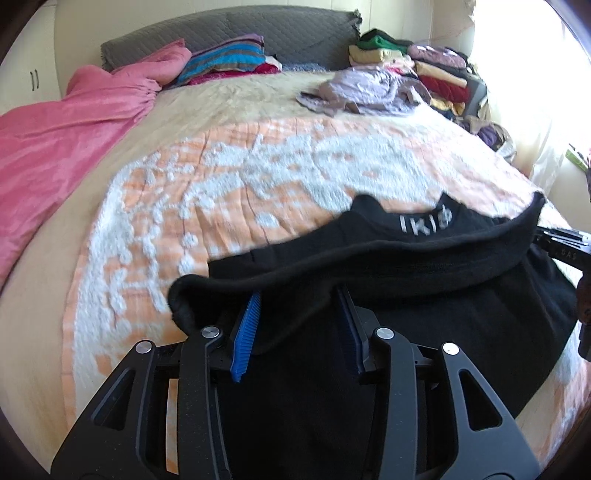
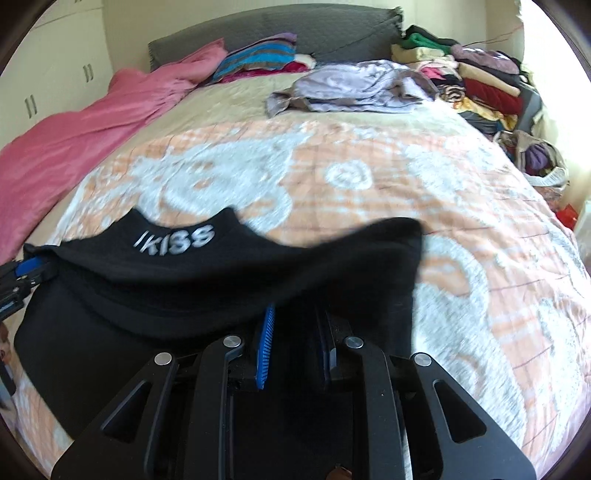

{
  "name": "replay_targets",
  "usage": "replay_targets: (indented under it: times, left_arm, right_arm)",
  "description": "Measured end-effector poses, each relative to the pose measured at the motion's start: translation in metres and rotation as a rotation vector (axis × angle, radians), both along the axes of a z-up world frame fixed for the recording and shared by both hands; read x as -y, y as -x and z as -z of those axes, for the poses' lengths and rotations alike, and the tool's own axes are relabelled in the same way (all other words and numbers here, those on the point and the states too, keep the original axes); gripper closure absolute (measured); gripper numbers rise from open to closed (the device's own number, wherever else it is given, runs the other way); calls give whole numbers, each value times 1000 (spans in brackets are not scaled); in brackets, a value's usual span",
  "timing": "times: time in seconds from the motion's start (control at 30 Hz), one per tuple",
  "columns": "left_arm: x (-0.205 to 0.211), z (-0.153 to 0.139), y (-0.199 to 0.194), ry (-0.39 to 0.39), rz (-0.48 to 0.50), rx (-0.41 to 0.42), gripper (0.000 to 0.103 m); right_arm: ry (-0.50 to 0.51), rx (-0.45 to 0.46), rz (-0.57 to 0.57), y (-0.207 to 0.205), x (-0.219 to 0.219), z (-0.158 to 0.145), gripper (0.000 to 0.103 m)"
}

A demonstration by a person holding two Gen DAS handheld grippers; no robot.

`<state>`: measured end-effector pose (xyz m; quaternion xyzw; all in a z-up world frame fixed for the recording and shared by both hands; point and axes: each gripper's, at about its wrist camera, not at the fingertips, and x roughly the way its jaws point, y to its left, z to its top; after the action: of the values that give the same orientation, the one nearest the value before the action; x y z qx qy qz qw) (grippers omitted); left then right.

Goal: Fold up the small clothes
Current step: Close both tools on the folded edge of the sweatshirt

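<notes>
A small black garment (image 1: 406, 295) with white lettering (image 2: 173, 240) on its band hangs stretched between both grippers, just above the orange-and-white bedspread (image 1: 258, 166). My left gripper (image 1: 299, 295) is shut on the garment's left end, and a thick fold fills the gap between its blue pads (image 1: 245, 332). My right gripper (image 2: 295, 310) is shut on the right end of the black garment (image 2: 184, 288), its pads close together with cloth draped over the tips. At the frame edge, each wrist view shows the other gripper: the right gripper (image 1: 565, 243) and the left gripper (image 2: 22, 273).
A pink quilt (image 1: 74, 122) lies along the bed's left side. Crumpled lilac clothes (image 2: 354, 88) sit far on the bed. Stacks of folded clothes (image 2: 487, 85) stand at the far right. Striped pillows (image 1: 225, 59) lean on the grey headboard (image 1: 295, 29).
</notes>
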<state>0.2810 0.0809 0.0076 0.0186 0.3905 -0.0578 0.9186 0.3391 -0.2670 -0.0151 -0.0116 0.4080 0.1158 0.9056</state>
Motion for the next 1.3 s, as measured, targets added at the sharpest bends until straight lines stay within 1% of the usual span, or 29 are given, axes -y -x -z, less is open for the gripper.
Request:
replay_targets:
  times: [0.1,0.17,0.23,0.27,0.3,0.33,0.37,0.4,0.53,0.63,0.67,0.7,0.73,0.77,0.8,0.87,0.93,0.97,1.0,1.03,1.07,1.1,1.13,1.17,1.23,1.3]
  left_arm:
    - [-6,-9,-5,2,-16,35,70]
    - [-15,-14,-8,4,-46,52,70]
    - [-26,-16,-8,35,-75,57,70]
    - [-32,-16,-9,48,-85,50,70]
    - [-35,-15,-10,57,-90,42,70]
    - [-38,-15,-10,66,-95,36,70]
    - [-42,-13,-10,77,-99,29,70]
    - [-42,-12,-11,83,-99,22,70]
    - [-42,-10,-11,87,-106,10,68]
    - [-47,-13,-7,126,-118,12,67]
    - [-50,-17,-5,136,-128,29,67]
    - [-52,-21,-2,130,-144,50,60]
    - [-54,-24,-1,113,-158,61,47]
    - [-57,-27,0,103,-171,72,44]
    - [-61,-29,0,114,-174,74,44]
    - [-68,-27,-3,140,-171,45,44]
    - [-70,-21,-7,139,-175,18,44]
    - [-70,-16,-10,135,-171,-9,44]
    - [-70,-10,-12,134,-167,-33,44]
    - [-69,-4,-15,141,-169,-49,44]
    - [-69,3,-19,150,-167,-70,45]
    - [-68,7,-20,154,-166,-82,48]
    - [-67,11,-21,154,-163,-89,67]
    - [-63,15,-22,143,-153,-96,97]
    - [-59,14,-20,129,-143,-82,100]
    - [-55,3,-15,99,-132,-43,101]
  right_arm:
    - [-11,10,49,-8,17,-2,85]
    - [-20,12,83,-9,29,-2,82]
    - [-36,12,117,-10,42,-2,82]
    - [-43,10,127,-10,47,-2,81]
    - [-48,2,129,-11,52,-1,77]
    - [-50,-10,126,-12,54,0,67]
    - [-50,-16,126,-12,55,1,61]
    - [-51,-19,132,-13,57,3,60]
    - [-90,-37,124,-16,58,7,60]
    - [-91,-37,114,-17,56,8,60]
    - [-90,-36,114,-17,56,9,60]
    - [-94,-36,112,-17,56,9,60]
    - [-98,-34,113,-17,56,9,60]
    - [-103,-31,115,-17,56,9,60]
    - [-109,-31,115,-18,57,9,60]
    - [-112,-31,118,-19,57,10,60]
    - [-116,-30,117,-20,56,11,60]
    - [-115,-30,116,-20,56,12,61]
    - [-114,-29,115,-20,55,12,62]
    - [-115,-27,111,-20,55,12,71]
    - [-114,-24,107,-19,54,12,83]
    - [-111,-22,109,-19,53,11,87]
    - [-112,-18,112,-19,53,11,96]
    - [-120,-12,113,-18,53,10,97]
    - [-132,5,117,-14,54,4,97]
    - [-127,40,122,-11,55,-5,97]
